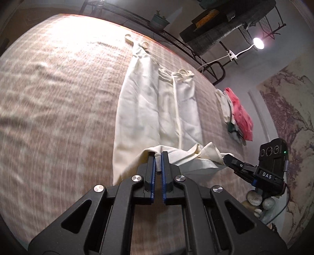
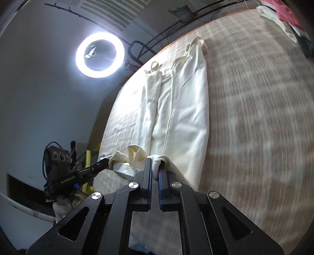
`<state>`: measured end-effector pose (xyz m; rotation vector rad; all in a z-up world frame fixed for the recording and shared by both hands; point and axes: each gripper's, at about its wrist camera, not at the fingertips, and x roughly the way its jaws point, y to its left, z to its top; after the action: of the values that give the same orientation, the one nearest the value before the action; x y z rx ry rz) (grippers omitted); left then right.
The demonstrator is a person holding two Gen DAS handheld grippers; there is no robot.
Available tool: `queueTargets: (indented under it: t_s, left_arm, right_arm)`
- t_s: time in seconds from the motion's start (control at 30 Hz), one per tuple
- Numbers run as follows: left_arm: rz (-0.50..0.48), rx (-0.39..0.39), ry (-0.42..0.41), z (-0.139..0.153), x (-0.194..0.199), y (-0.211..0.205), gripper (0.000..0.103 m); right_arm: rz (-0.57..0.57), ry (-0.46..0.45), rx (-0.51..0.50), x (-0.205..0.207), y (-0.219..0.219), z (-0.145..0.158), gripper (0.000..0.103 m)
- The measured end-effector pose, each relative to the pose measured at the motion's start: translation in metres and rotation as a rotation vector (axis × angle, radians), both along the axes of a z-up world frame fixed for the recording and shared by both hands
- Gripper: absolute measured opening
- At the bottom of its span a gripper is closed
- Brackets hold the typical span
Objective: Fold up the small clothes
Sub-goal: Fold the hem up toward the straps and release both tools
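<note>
Left wrist view first: the left gripper [image 1: 158, 157] reaches forward low over the bed [image 1: 58, 98], its blue-padded fingers [image 1: 152, 166] pinched together on a bunched edge of the cream garment [image 1: 157, 109]. The cloth rises into a small peak right at the tips, so that edge is lifted off the bed while the rest of the garment stretches away ahead of the gripper, lying flat and long with its straps [image 1: 137, 41] at the far end. Off to the right and level with the fingertips, the right gripper [image 1: 227, 158] comes in from the side, its black tip buried in the same raised edge; from here I cannot tell how its jaws stand. Further ahead on the right, near the edge of the bed, sits a pile of clothes [image 1: 238, 115], red on top with pale and dark green pieces under it.

Right wrist view now: the right gripper [image 2: 156, 166] points forward along the bed [image 2: 255, 117], fingers clamped tight on a white fold of the cream garment [image 2: 176, 109], which runs straight ahead from the tips. To the left, the left gripper [image 2: 105, 161] holds the neighbouring corner, the lifted edge sagging between the two. A ring light [image 2: 100, 55] glows up on the left. The pile of clothes [image 2: 284, 17] lies far ahead on the right.
</note>
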<state>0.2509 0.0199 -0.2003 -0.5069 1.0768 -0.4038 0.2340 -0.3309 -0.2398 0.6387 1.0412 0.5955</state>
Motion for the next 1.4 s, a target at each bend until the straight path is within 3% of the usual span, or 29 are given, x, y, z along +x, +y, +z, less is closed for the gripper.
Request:
queueTargets:
  t_s: [0.23, 0.47, 0.5, 0.6, 0.67, 0.8, 0.97, 1.17, 1.3, 1.4]
  left_arm:
    - [0.028, 0.023, 0.038, -0.021, 0.029, -0.003, 0.003]
    - [0.054, 0.049, 0.019, -0.022, 0.042, -0.007, 0.003]
    - [0.057, 0.055, 0.016, -0.020, 0.043, -0.006, 0.005]
    - [0.078, 0.050, -0.013, -0.011, 0.041, 0.000, 0.029]
    - [0.087, 0.076, -0.059, -0.002, 0.036, 0.002, 0.032]
    - [0.045, 0.118, -0.111, 0.007, 0.025, 0.002, 0.032]
    - [-0.050, 0.176, -0.117, -0.002, 0.014, -0.016, 0.032]
    - [-0.176, 0.348, -0.075, -0.031, -0.004, -0.043, 0.032]
    - [-0.194, 0.399, -0.091, -0.033, -0.017, -0.040, 0.032]
    - [-0.170, 0.392, -0.129, -0.023, -0.022, -0.033, 0.032]
  right_arm:
    - [-0.025, 0.045, -0.012, 0.033, 0.002, -0.018, 0.004]
    - [-0.043, 0.048, -0.023, 0.052, -0.001, -0.022, 0.005]
    - [-0.039, 0.043, -0.035, 0.053, 0.000, -0.019, 0.005]
    - [-0.031, 0.029, -0.075, 0.050, -0.001, -0.012, 0.010]
    - [-0.034, -0.002, -0.102, 0.047, -0.002, -0.006, 0.013]
    - [-0.018, -0.050, -0.130, 0.038, -0.003, 0.004, 0.013]
    - [0.074, -0.105, -0.184, 0.023, 0.019, 0.006, 0.013]
    - [0.195, -0.064, -0.366, 0.006, 0.057, -0.020, 0.013]
    - [0.238, -0.039, -0.364, -0.009, 0.057, -0.027, 0.013]
    - [0.249, -0.051, -0.365, -0.016, 0.053, -0.019, 0.012]
